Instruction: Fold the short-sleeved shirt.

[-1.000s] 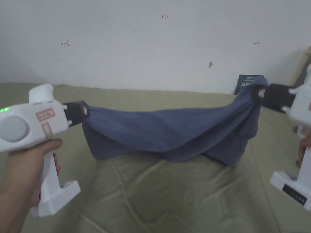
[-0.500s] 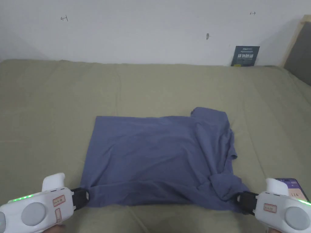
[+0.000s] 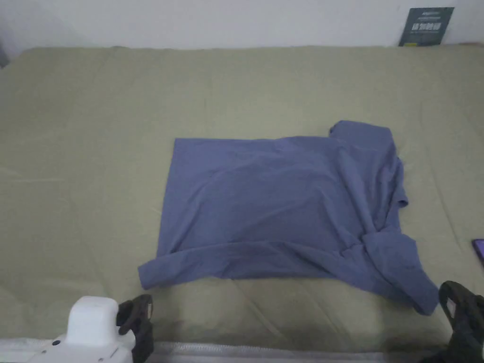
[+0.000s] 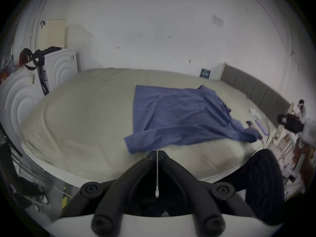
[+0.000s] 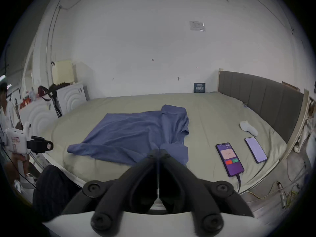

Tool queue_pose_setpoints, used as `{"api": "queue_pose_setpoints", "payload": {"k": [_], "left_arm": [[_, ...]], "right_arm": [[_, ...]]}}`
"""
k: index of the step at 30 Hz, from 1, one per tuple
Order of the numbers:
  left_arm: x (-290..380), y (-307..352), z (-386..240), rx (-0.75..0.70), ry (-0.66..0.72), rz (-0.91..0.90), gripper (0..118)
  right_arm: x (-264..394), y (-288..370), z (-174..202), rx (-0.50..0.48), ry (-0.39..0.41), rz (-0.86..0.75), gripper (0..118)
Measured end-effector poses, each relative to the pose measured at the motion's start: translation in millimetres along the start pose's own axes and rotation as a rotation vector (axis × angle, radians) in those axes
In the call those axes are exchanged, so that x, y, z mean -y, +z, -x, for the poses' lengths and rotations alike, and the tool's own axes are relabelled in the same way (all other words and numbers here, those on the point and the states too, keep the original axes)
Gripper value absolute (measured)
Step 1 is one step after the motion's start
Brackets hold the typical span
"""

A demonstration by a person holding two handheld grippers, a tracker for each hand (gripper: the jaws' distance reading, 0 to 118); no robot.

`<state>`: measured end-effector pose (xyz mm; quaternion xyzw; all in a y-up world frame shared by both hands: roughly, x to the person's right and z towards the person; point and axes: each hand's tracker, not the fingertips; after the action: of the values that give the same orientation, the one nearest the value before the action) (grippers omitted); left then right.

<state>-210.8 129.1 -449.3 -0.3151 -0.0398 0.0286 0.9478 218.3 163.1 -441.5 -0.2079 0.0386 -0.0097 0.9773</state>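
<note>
Head view. Left gripper: black jaws at the bottom edge on a white body, drawn close together, nothing between them. Right gripper: dark jaws at the lower right corner, partly cut off by the frame; how far open cannot be told here. Short-sleeved shirt: blue, lying flat on the olive bed cover, beyond both grippers and touching neither. Its near left corner is turned over and lies near the left gripper; its near right sleeve tip lies just beside the right gripper. The right part is bunched and creased, the left part smooth.

Left gripper view. Left gripper: own jaws closed to a thin slit, holding nothing. The shirt lies just past the jaw tips, its folded-over corner nearest, not touching. The right gripper hangs off the bed's right side, apart from the shirt's sleeve.

Right gripper view. Right gripper: own jaws pressed together, empty. The shirt lies directly beyond the tips, its sleeve end closest; contact cannot be told. The left gripper sits at far left, jaws together, near the shirt's rolled corner. Two phones and a white sock lie on the cover, right of the shirt.
</note>
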Motion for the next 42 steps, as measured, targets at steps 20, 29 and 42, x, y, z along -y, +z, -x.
{"api": "queue_pose_setpoints", "payload": {"k": [20, 29, 42], "left_arm": [[-25, -157, 58, 0.039, -0.006, 0.288, 104], [-29, -140, 28, 0.027, -0.062, 0.248, 11], [-36, -148, 37, 0.037, -0.049, 0.273, 11]], "right_arm": [[10, -38, -21, -0.038, -0.086, 0.171, 0], [1, -77, -38, 0.084, 0.001, 0.387, 0], [21, -197, -51, 0.012, 0.066, 0.720, 117]]}}
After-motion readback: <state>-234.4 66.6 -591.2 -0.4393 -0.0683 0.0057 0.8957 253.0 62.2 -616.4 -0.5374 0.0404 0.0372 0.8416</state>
